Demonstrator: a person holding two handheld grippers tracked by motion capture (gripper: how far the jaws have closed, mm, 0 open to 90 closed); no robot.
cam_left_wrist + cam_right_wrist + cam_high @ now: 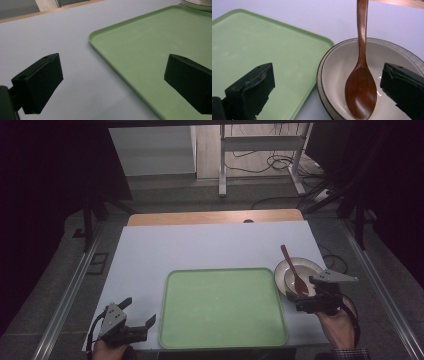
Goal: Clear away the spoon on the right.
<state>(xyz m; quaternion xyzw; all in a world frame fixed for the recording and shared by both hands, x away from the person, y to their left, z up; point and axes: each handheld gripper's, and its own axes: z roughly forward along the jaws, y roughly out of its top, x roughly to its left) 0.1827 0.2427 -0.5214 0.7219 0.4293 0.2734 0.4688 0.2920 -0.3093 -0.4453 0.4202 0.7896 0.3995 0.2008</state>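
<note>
Wooden spoon [361, 95] in cream bowl [402, 57] — beside bare green tray [262, 45].

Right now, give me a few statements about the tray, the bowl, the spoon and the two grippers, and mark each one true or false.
1. The wooden spoon lies in the bowl. True.
2. The bowl sits on the green tray. False: it stands on the table beside the tray's right edge.
3. The tray holds a cup. False: nothing lies on it.
4. The right gripper is open, its jaws either side of the bowl's near rim. True.
5. The left gripper grips the tray's edge. False: it is open, off the tray's left side.
</note>
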